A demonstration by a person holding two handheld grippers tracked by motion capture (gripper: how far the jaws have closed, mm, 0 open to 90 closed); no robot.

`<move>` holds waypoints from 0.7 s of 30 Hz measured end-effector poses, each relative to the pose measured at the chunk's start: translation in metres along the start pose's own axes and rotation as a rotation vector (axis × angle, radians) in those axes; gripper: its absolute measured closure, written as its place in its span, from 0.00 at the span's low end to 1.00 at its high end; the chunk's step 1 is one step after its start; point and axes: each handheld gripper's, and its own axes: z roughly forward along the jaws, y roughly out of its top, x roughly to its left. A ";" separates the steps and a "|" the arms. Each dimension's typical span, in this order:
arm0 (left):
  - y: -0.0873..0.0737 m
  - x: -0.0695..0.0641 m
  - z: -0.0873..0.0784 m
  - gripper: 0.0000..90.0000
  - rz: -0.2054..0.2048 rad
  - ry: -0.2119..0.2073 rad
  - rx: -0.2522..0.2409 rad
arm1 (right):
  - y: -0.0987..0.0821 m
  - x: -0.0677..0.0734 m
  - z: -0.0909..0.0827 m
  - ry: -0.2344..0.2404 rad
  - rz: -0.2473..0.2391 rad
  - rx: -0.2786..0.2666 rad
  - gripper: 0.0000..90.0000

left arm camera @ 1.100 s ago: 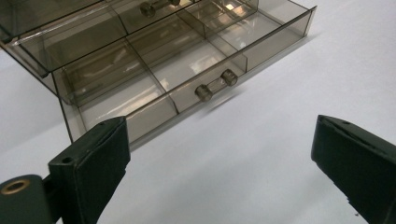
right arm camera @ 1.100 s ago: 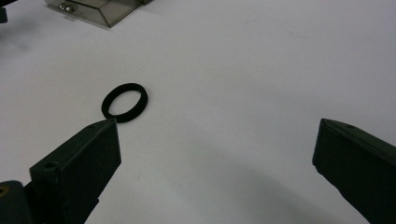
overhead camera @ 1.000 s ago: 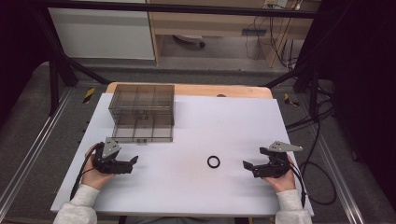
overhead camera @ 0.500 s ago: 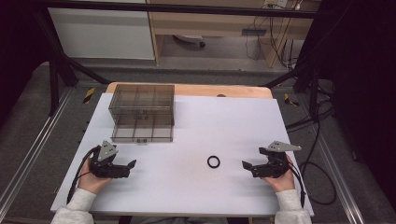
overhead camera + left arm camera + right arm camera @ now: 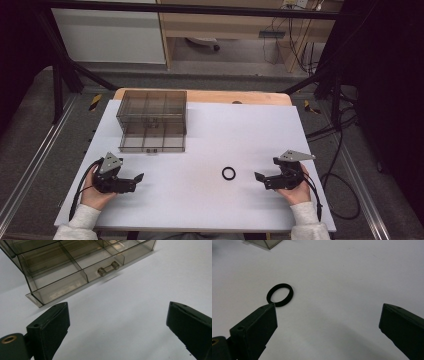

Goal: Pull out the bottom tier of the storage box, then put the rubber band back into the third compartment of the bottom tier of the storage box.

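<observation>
Both grippers' jaws gape, empty: left gripper [image 5: 131, 181], right gripper [image 5: 261, 179]. Black ring [image 5: 228, 173] lies flat, round, axisless. Left gripper has drawn nearer.

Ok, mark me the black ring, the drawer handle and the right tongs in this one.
black ring [image 5: 280, 295]: right gripper view, on its band at the near side.
drawer handle [image 5: 108, 268]: left gripper view, middle of the clear bar.
right tongs [image 5: 265, 179]: high view, midway between the tips, which stand apart.

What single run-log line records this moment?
left gripper: open, empty | right gripper: open, empty | black ring: flat on table, untouched | drawer box: shut
</observation>
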 end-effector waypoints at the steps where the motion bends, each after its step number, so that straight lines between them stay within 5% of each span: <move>1: 0.000 0.001 0.000 0.05 -0.005 -0.003 0.000 | 0.001 0.001 0.001 0.000 -0.004 0.004 0.03; 21: -0.003 0.002 0.000 0.05 -0.004 -0.015 0.015 | 0.018 0.021 0.023 0.009 -0.036 0.031 0.03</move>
